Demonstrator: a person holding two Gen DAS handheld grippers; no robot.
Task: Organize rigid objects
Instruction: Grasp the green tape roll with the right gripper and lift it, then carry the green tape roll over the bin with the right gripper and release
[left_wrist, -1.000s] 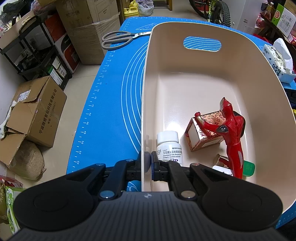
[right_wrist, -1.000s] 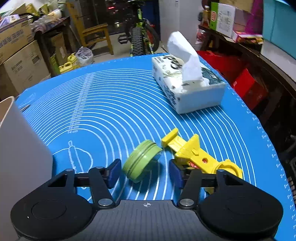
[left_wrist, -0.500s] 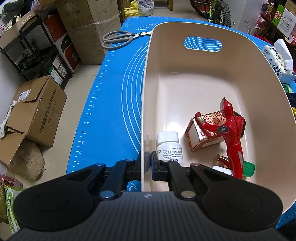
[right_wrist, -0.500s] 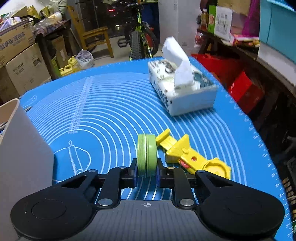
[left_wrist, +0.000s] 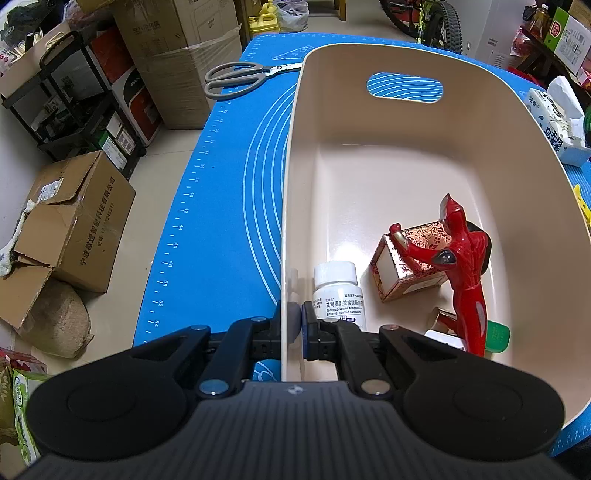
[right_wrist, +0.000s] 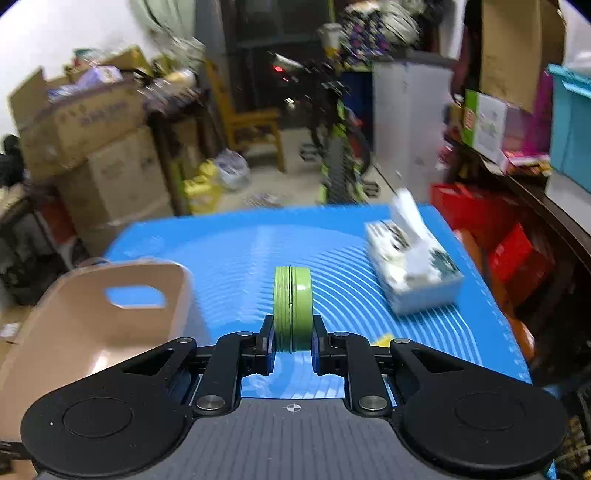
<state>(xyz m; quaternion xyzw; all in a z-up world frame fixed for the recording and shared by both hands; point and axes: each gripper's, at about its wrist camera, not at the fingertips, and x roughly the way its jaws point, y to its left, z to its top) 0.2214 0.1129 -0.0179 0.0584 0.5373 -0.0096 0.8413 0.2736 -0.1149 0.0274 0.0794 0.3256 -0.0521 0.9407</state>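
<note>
Right gripper (right_wrist: 293, 345) has lifted the green tin (right_wrist: 293, 308) off the mat (right_wrist: 236, 251).

Both wrist views share the beige bin (left_wrist: 369, 155).

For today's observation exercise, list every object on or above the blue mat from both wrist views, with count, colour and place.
basket: 1, beige, on the mat, rim clamped by the left gripper
pill bottle: 1, white, in the basket beside the gripped wall
gift box: 1, red and gold, in the basket
figure: 1, red, leaning on the gift box
scissors: 1, grey handles, on the mat beyond the basket
tissue box: 1, white, on the mat's far right
tin: 1, green, held on edge above the mat
left gripper: 1, black
right gripper: 1, black
</note>
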